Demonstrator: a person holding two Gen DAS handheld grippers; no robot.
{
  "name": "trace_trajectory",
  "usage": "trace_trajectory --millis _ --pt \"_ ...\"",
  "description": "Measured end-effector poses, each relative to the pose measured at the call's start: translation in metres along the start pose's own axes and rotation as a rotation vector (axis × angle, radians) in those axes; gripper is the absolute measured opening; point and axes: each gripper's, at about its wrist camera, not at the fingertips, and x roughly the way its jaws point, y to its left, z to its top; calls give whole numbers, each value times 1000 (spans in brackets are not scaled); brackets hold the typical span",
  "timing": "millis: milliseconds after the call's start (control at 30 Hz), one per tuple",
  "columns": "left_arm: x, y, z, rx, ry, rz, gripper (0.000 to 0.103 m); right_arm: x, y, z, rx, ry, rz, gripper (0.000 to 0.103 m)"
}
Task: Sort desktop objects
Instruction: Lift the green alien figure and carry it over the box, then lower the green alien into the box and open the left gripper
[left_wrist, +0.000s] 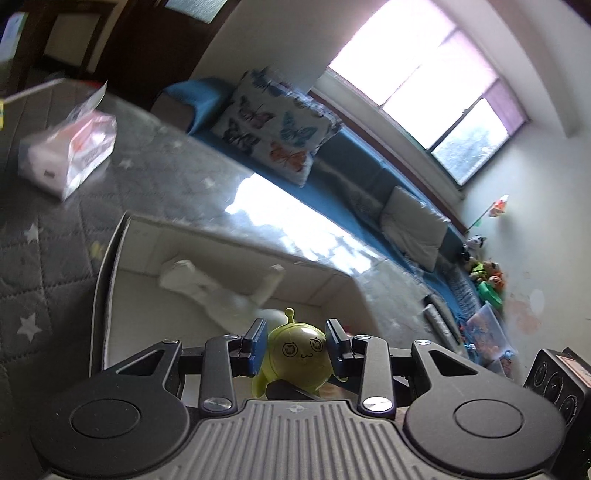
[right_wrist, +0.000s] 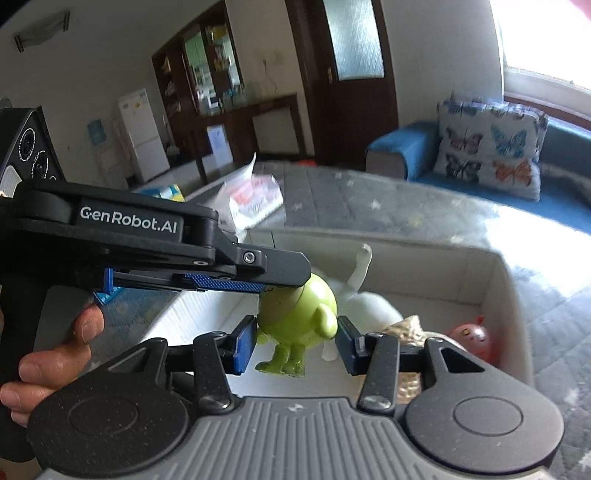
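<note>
A green round alien toy (left_wrist: 297, 356) with an antenna and a drawn face sits between the blue pads of my left gripper (left_wrist: 297, 343), which is shut on it. In the right wrist view the same toy (right_wrist: 299, 317) hangs over an open white box (right_wrist: 495, 273), held by the left gripper (right_wrist: 225, 282) coming in from the left. My right gripper (right_wrist: 297, 343) is open, its pads on either side of the toy's lower body. A white toy (left_wrist: 221, 291) lies in the box (left_wrist: 110, 266) below.
The box stands on a grey star-patterned mat (left_wrist: 44, 236). A red round toy (right_wrist: 471, 338) and a gold crinkled thing (right_wrist: 404, 328) lie in the box. A tissue pack (left_wrist: 70, 151) is on the mat. A blue sofa with a butterfly cushion (left_wrist: 277, 125) is beyond.
</note>
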Motion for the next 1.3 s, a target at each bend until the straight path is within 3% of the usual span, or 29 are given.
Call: trace_trajectory --millis 267,600,1300 --pt "24 21 -3 -30 64 38 37 38 -11 -6 22 114 21 46" --pt "34 25 -8 -23 104 69 37 53 -7 -11 34 193 10 46" --pt "18 16 -12 -7 85 79 37 48 -5 -10 39 188 -23 48"
